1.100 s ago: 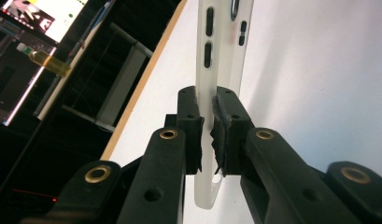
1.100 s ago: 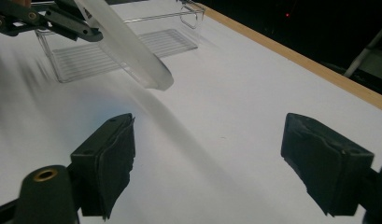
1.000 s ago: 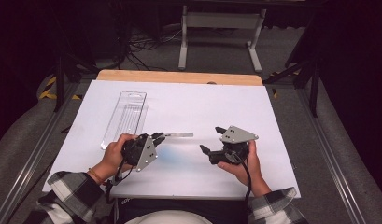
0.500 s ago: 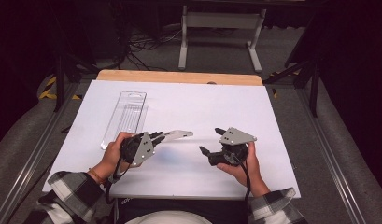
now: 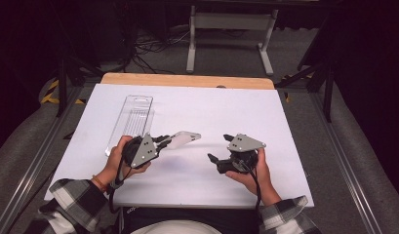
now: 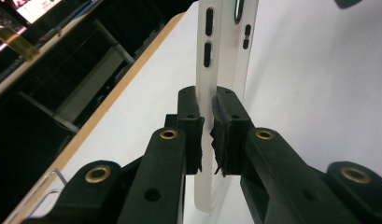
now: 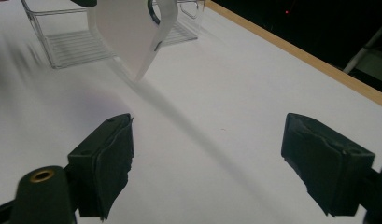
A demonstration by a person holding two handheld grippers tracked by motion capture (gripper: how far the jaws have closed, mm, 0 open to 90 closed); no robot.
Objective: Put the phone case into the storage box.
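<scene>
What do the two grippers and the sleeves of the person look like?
Each gripper, left and right, is black with a grey three-cornered plate on top and a dark cable trailing back. The jaws carry black pads and brass-coloured rivets. The sleeves are plaid, black and white.

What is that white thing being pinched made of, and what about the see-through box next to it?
The white phone case looks like soft, matte, slightly milky plastic or rubber; light glows through its thin edge. The left gripper pinches it. The see-through box looks like hard, glossy clear plastic: the table shows through its ribbed bottom.
</scene>
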